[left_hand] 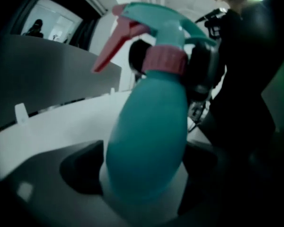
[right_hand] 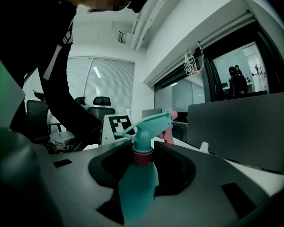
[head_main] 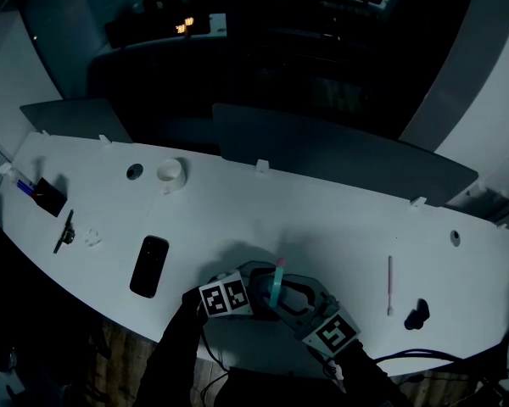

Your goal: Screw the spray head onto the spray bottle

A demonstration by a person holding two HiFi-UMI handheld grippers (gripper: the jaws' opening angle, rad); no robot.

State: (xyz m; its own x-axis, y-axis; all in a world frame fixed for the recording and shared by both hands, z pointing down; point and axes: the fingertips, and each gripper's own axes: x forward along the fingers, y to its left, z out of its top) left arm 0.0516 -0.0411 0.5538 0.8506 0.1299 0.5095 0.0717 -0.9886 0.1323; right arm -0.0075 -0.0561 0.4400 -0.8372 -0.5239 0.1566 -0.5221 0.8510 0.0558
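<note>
A teal spray bottle [head_main: 275, 288] stands near the white table's [head_main: 339, 219] front edge, between my two grippers. Its teal spray head [left_hand: 166, 26] with a pink nozzle sits on the neck above a pink collar [left_hand: 164, 60]. My left gripper [head_main: 261, 292] comes in from the left; its jaws stand open on either side of the bottle's body [left_hand: 146, 141], with a gap showing at the left jaw. My right gripper [head_main: 290, 302] comes in from the right and is shut on the bottle's lower body [right_hand: 137, 186]. The spray head [right_hand: 144, 126] points to the right in the right gripper view.
A black phone [head_main: 149, 265] lies left of the grippers. Further left are a black clip [head_main: 64, 231] and a dark holder with a blue pen [head_main: 47, 195]. A white cup [head_main: 170, 173] stands at the back. A pink stick [head_main: 389, 285] and a small black object [head_main: 416, 315] lie to the right. Grey dividers [head_main: 339, 155] line the far edge.
</note>
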